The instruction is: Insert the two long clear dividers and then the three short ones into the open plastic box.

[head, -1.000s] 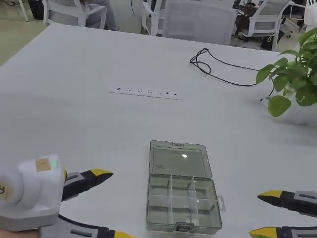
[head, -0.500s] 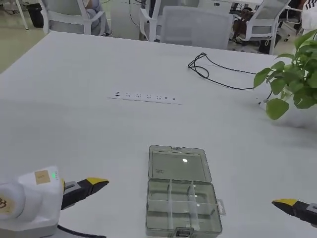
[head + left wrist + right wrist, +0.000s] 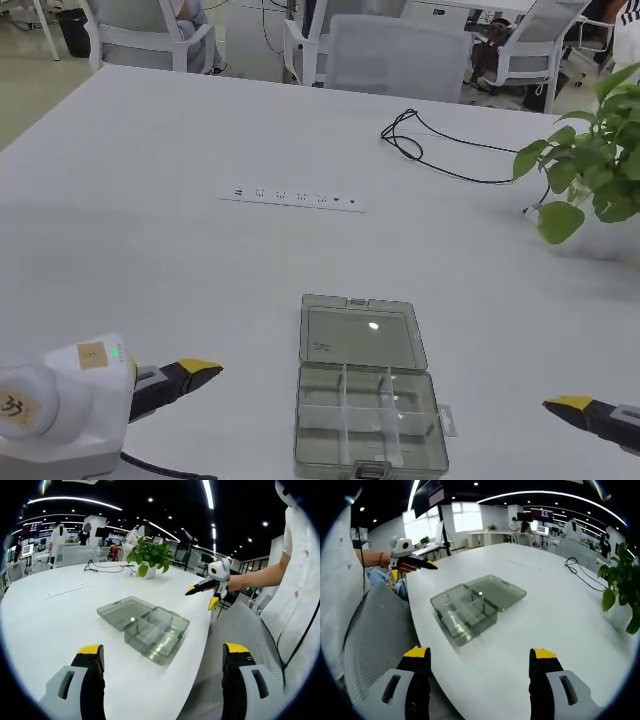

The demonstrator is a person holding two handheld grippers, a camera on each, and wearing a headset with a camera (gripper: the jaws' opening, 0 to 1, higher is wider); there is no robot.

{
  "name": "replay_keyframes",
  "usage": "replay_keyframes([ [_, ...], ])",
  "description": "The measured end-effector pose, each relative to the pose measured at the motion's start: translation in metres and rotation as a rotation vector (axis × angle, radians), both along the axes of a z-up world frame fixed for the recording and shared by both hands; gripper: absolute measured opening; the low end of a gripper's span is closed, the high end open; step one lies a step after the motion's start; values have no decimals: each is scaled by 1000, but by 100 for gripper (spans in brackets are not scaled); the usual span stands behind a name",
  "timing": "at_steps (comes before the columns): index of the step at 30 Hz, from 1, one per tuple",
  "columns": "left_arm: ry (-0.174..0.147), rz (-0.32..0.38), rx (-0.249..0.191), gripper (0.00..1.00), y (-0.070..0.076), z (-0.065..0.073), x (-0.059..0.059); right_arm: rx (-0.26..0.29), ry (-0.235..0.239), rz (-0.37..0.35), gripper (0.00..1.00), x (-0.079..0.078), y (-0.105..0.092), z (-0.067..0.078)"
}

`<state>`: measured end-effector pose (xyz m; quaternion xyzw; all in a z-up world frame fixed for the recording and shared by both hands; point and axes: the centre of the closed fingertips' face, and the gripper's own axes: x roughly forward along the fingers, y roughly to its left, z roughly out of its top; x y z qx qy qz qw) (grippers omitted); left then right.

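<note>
My left gripper (image 3: 163, 650) and right gripper (image 3: 480, 653) both gape wide, holding nothing. The open box (image 3: 362, 338) lies ahead between them, dividers (image 3: 344, 405) seated inside.

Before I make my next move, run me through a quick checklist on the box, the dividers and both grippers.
1. Plastic box lid open, lying flat: ok.
2. Two long dividers standing in the box: ok.
3. Three short dividers all seated: cannot tell, too clear to count.
4. Left gripper open and empty: ok.
5. Right gripper open and empty: ok.
</note>
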<state>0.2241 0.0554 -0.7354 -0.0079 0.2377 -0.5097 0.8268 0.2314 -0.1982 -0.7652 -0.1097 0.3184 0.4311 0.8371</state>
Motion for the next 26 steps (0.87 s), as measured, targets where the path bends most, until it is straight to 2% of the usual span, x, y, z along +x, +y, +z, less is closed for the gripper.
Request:
replay_keyframes([
  [14, 3, -10, -9, 100, -3, 0, -3, -8, -3, 32, 82, 4, 5, 1],
  [26, 2, -25, -14, 100, -11, 0, -10, -17, -6, 51, 82, -1, 9, 4],
])
